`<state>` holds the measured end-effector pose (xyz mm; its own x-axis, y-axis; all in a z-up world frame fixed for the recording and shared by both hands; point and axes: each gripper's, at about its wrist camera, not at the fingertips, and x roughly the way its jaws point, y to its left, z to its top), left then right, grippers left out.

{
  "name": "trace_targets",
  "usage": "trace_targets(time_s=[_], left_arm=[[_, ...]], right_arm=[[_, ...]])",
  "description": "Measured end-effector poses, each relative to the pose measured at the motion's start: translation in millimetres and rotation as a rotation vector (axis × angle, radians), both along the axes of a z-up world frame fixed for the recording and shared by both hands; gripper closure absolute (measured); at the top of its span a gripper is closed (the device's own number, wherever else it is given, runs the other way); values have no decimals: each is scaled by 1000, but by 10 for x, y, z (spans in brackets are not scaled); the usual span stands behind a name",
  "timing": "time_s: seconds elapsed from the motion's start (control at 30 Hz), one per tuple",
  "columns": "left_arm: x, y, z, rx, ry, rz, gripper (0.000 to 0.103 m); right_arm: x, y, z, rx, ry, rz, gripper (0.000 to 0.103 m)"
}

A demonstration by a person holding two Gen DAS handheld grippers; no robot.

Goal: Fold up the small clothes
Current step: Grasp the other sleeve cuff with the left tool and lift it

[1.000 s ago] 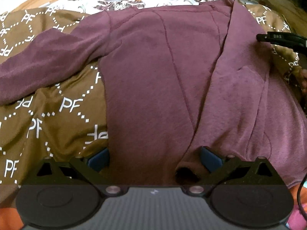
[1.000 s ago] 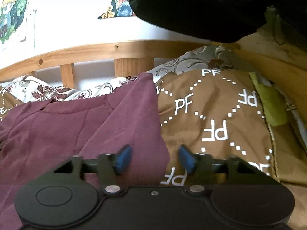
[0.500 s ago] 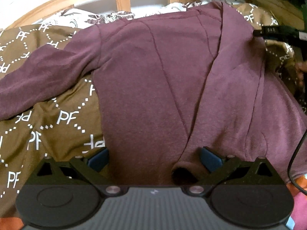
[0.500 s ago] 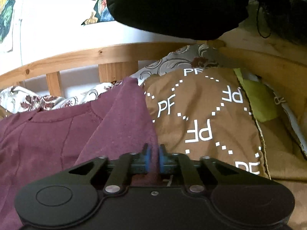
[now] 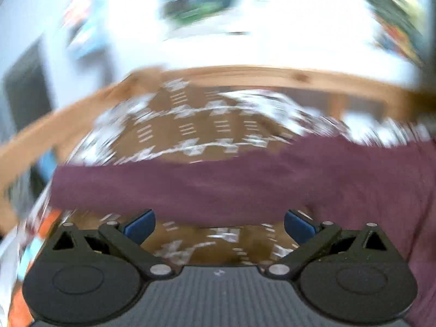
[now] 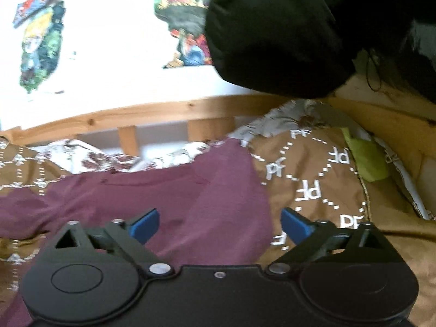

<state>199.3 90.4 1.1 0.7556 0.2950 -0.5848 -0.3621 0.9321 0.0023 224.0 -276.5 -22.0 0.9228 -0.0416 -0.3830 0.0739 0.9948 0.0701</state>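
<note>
The only writing I can make out is the white "PF" printed over and over on the brown blanket [image 6: 313, 190], sitting inside dotted white diamond outlines. Some of the letters read sideways or flipped because of how the fabric lies. In the left wrist view it's all smeared, so nothing is legible there.

The maroon sweater [image 6: 169, 199] is lying on the bed, on top of that blanket. It looks like soft fleecy knit, with seams running across the chest area. From the right wrist view its body spreads out to the left, with one folded edge rising to a point toward the wooden bed rail [image 6: 163, 109]. In the left wrist view a sleeve [image 5: 190, 185] stretches as a long band straight across the picture, left to right, joining the body at the right edge.

The right tool [image 6: 219, 224] has just been opening and its blue pads now stand wide apart. The folded sweater edge lies between them, but they're not pressing on it. The left tool [image 5: 219, 224] is spread wide too, nothing gripped, with the sleeve just past its tips.

A black sleeve [image 6: 278, 30] of the person hangs overhead, and colourful posters [image 6: 41, 46] are on the white wall.
</note>
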Motion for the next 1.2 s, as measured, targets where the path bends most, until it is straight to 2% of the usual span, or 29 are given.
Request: trace_targets(time_s=[0.1, 0.17, 0.23, 0.33, 0.43, 0.5, 0.53, 0.6, 0.63, 0.7, 0.8, 0.97, 1.07, 1.2], left_arm=[[-88, 625, 49, -213, -18, 144, 1], [-135, 1000, 54, -328, -17, 238, 1], [-180, 1306, 50, -405, -20, 296, 1], [-194, 1665, 13, -471, -46, 368, 1], [-248, 1897, -107, -541, -81, 442, 13], [-270, 1944, -195, -566, -120, 494, 30], [-272, 1940, -234, -568, -142, 524, 36], [-285, 1900, -281, -551, -187, 572, 64], [-283, 1865, -279, -529, -200, 590, 68], [-240, 1757, -265, -464, -225, 600, 95], [-171, 1617, -201, -372, -258, 553, 101], [-177, 1318, -37, -196, -351, 434, 102], [-174, 1165, 22, -131, -400, 361, 102], [-180, 912, 167, -80, -457, 234, 102]], right_arm=[[-169, 196, 30, 17, 19, 34, 1], [-292, 313, 18, 26, 27, 61, 1], [-387, 402, -21, 36, 43, 78, 1], [-443, 508, -91, 33, 80, 96, 1], [-403, 562, -153, 4, 108, 106, 1], [-379, 554, -184, 20, 119, 101, 1], [-368, 541, -197, 35, 126, 101, 1], [-345, 500, -227, 52, 137, 96, 1], [-339, 485, -241, 57, 144, 91, 1], [-318, 446, -262, 62, 160, 77, 1], [-285, 400, -288, 73, 174, 45, 1], [-245, 359, -323, 64, 187, 3, 1], [-229, 353, -331, 70, 190, 4, 1], [-228, 376, -317, 64, 185, 16, 1]])
